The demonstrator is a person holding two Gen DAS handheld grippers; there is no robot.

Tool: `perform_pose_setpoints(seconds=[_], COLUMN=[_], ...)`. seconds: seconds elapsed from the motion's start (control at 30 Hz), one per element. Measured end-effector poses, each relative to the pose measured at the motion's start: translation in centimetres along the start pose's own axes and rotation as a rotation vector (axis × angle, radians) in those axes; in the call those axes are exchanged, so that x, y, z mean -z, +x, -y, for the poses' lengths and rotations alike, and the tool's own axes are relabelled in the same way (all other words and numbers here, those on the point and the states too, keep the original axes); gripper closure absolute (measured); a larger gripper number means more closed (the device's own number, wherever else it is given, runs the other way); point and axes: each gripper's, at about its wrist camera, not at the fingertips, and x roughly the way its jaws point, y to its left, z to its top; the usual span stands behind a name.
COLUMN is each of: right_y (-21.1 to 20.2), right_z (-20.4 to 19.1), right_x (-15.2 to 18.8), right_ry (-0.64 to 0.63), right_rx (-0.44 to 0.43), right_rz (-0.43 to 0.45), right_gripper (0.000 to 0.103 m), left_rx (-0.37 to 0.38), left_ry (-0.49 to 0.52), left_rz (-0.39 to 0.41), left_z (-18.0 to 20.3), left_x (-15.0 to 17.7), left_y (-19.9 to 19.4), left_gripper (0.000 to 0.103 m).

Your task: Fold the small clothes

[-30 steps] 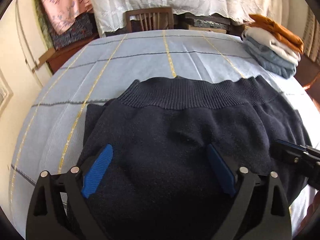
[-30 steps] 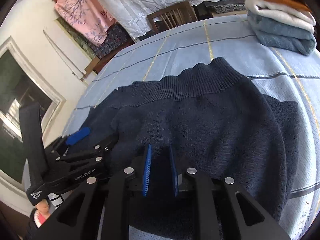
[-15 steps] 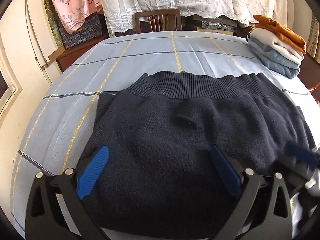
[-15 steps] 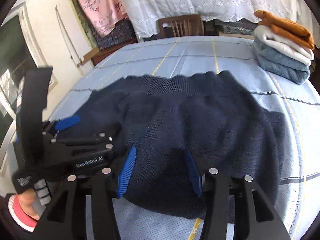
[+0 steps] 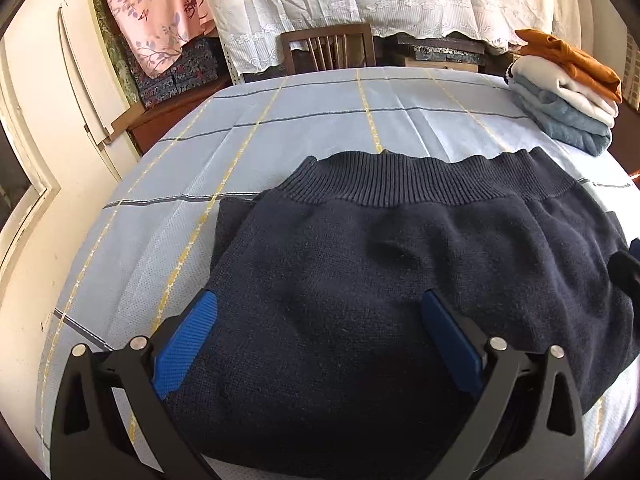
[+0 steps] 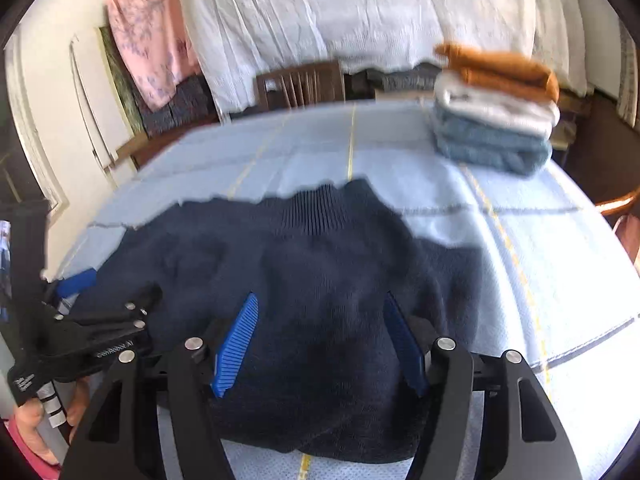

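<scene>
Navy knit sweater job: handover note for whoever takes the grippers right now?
Left gripper: wide open, holding nothing, over the near part of the navy knit sweater.
Right gripper: jaws opening, pads off the knit.
Sweater lies partly folded on the light blue checked tablecloth, ribbed hem away from the person.
Stack of folded clothes sits at the far right.
Left: finish the fold, probably add it to the stack.
</scene>
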Motion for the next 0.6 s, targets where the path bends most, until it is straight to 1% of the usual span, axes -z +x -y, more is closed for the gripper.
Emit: perform_pose_setpoints(seconds=[0.07,0.13,0.17,0.2,0.3,0.33,0.37,0.43,0.5,0.6], right_y=[0.5,2.6,2.7,2.1,0.4,0.1,0.1,1.1,2.1,1.9], right_z=[-0.1,0.1,-0.1,-0.6,-1.7,-2.1,-2.5,-3.4,-3.9,-3.8], right_x=[-0.1,0.2,0.3,0.2,0.2,0.2,0.3,0.8,1.1,0.9], right_ry=[-0.013,-0.004,-0.013,-0.035,-0.064,-0.080,-0.097,-0.141,-0.169,-0.159], right_rx=[0.039,0.043,0.054,0.065,0.019,0.012,0.010,0.018,0.040,0.038], right_rz=[-0.019,-0.121,-0.120,-0.089,-0.012,-0.001,-0.002,-0.050,-0.085,-0.077], right_gripper=[0.035,0.033,0.034,0.034,0.034,0.033,0.033,0.032,0.028,0.028], left_rx=[-0.004,-0.009,-0.007,0.004,0.039,0.046,0.059,0.063,0.026,0.045], left_ry=[0.004,0.010,0.014,0.015,0.008,0.009,0.013,0.024,0.055,0.033], left_rz=[0.003,0.007,0.012,0.018,0.049,0.056,0.063,0.051,-0.005,-0.010], left_z=[0.1,0.2,0.3,0.3,0.3,0.3,0.4,0.6,1.3,0.9], left_x=[0.0,0.0,0.0,0.0,0.0,0.0,0.0,0.2,0.5,0.4], left_y=[0.0,-0.2,-0.4,-0.6,-1.6,-1.8,-2.1,-1.9,-0.4,-0.4], left_gripper=[0.004,0.004,0.004,0.004,0.004,0.004,0.004,0.004,0.004,0.004])
